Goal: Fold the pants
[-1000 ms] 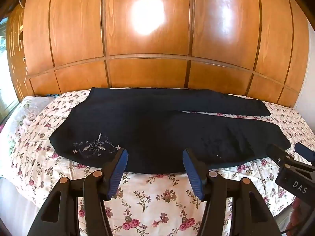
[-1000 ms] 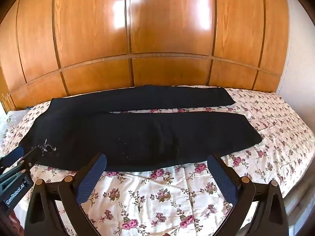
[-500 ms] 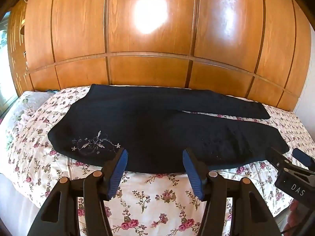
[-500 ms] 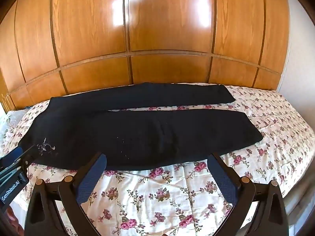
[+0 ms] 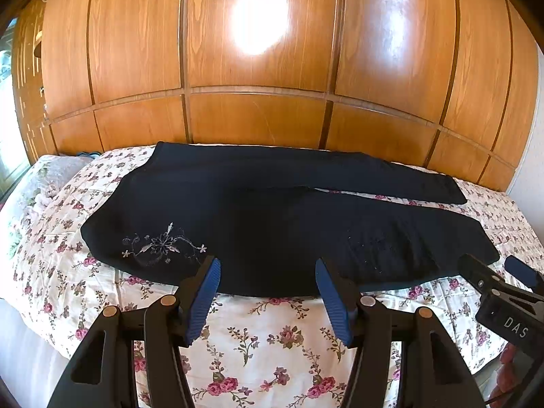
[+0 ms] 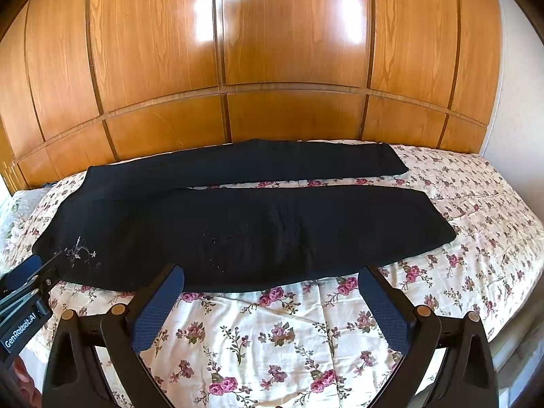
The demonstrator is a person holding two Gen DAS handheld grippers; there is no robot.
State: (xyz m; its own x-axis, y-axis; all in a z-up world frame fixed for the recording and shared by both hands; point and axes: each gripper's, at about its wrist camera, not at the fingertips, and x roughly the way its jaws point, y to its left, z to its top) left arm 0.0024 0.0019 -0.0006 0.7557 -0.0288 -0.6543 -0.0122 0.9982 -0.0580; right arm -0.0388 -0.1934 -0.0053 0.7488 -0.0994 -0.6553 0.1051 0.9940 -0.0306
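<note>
On the floral-quilted bed [image 6: 306,326], black embroidered pants [image 6: 238,224] lie flat — my left tool [image 5: 268,292] and right tool [image 6: 272,302] gape, empty. Best pinch the near edge evenly, both ends.

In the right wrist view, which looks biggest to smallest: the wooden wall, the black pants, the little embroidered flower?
1. Wooden wall, filling the upper half.
2. Black pants, spread across the bed.
3. Embroidered flower, a small patch on them.

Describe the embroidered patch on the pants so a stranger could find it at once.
Start at the floral quilted bedspread before the glossy wooden wardrobe. On it lie flat black pants, legs stretching right. The pale grey flower-and-vine embroidery sits at the waist end's near corner, the only light marking on the dark cloth.
</note>
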